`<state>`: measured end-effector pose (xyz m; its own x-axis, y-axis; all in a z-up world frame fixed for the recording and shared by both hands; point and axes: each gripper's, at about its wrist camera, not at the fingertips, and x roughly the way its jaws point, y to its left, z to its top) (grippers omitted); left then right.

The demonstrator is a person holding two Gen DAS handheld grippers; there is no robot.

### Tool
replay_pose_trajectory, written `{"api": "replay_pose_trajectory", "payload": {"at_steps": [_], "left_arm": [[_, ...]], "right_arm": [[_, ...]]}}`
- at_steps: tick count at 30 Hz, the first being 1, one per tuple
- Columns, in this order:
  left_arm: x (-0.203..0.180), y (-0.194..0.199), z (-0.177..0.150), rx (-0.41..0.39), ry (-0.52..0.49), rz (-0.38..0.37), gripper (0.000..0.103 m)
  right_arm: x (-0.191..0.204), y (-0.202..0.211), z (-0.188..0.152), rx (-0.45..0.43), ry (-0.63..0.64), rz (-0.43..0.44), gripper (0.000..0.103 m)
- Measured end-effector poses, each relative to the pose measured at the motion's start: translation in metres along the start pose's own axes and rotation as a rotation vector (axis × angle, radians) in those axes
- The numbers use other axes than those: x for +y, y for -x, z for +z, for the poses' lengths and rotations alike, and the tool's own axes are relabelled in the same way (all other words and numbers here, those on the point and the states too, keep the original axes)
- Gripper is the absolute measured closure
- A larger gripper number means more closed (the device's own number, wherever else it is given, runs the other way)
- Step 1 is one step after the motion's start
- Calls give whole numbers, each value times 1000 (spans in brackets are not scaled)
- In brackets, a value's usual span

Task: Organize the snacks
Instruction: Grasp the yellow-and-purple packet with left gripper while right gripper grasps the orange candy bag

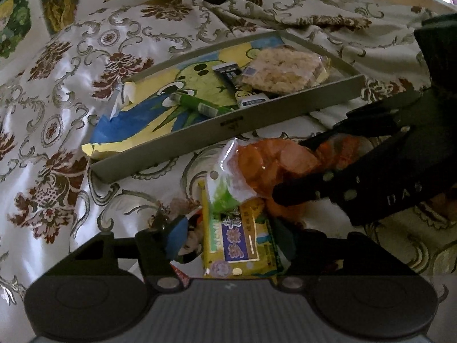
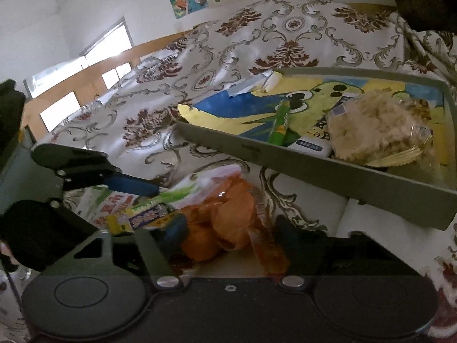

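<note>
While four snacks already lie in the grey tray point(image 1: 285, 111), the right gripper point(image 2: 228, 228) straddles the orange bag point(image 2: 228, 217), jaws wide; the left gripper point(image 1: 228, 237) brackets the yellow packet point(image 1: 237, 243), grip uncertain.

orange snack bag point(image 2: 228, 223) | grey tray point(image 1: 257, 131) | floral maroon-white cloth point(image 1: 57, 114)
</note>
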<state>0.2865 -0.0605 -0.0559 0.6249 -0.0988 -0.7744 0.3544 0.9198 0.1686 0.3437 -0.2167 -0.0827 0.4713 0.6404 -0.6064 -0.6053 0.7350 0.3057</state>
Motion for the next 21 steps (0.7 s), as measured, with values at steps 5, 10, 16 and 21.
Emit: {"api": "replay_pose_trajectory", "payload": {"at_steps": [5,10,16,21], "left_arm": [[-8,-1,0,4,-57,1,43],[-6,-2,2,11,-58,-12,44],[-7,-6,6,26,-63,-10,44],[-9,-8,10,41,-60,-11,45]], "right_arm": [[-5,10,2,2,-31,-35,60],[-5,20,4,15,10,-116,60],[-12,7,4,-7,-32,-100,42],[-15,6,2,0,-80,-47,47]]}}
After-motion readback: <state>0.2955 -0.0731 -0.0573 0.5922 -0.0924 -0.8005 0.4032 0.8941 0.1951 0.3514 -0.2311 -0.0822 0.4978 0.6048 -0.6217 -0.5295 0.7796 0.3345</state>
